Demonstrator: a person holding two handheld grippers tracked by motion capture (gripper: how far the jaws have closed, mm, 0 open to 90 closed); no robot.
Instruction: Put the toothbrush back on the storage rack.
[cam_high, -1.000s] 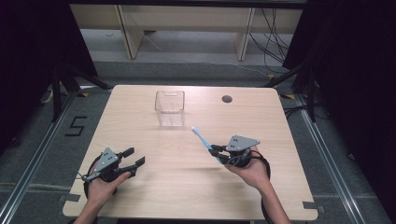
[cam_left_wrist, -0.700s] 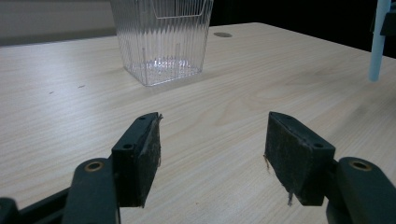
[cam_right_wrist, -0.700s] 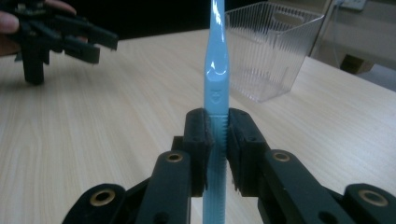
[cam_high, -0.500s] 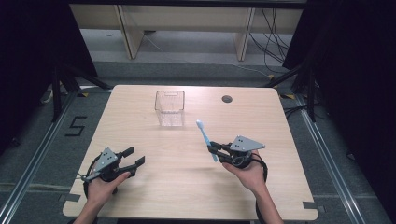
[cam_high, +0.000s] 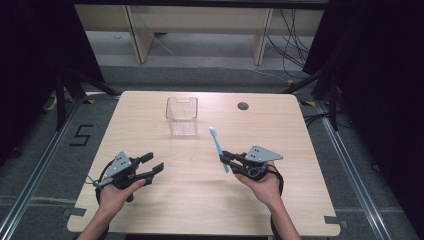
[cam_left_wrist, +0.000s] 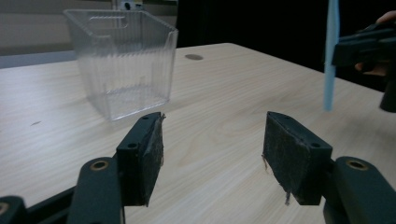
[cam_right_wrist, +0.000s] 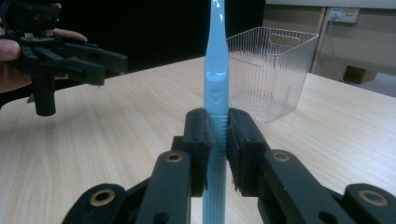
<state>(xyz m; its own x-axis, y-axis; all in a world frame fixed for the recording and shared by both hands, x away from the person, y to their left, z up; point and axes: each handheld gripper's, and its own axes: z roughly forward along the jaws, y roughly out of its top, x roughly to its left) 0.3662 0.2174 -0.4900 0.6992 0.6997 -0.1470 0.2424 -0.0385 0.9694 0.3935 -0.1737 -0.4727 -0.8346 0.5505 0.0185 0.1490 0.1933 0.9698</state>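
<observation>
On the near left of the wooden surface (cam_high: 200, 200), high view: left gripper (cam_high: 152, 165), held in the person's left hand (cam_high: 114, 196), black with a grey three-cornered plate on top. Its jaws are spread with nothing between them and have just been closing a little; the padded fingers (cam_left_wrist: 152, 154) in the left gripper view frame bare wood.

Toward the far middle of the surface: one clear plastic bin (cam_high: 181, 116), ribbed walls, a handle slot near the rim, standing upright and apart from both grippers. Its inside looks bare as far as the clear walls show.

Right of the bin, far edge: one small round dark hole (cam_high: 243, 106) in the surface.

Near right, high view: right gripper (cam_high: 226, 157), held in the person's right hand (cam_high: 260, 184), also with a grey plate. Its jaws are pressed together on one light blue toothbrush (cam_high: 218, 148), pinching the ridged lower part of the handle. In the right gripper view the toothbrush (cam_right_wrist: 215, 93) rises straight up between the pads, its head cut off by the top edge. From above it leans with its head toward the bin and its lower end below the jaws, just over the surface; whether that end touches cannot be told.
</observation>
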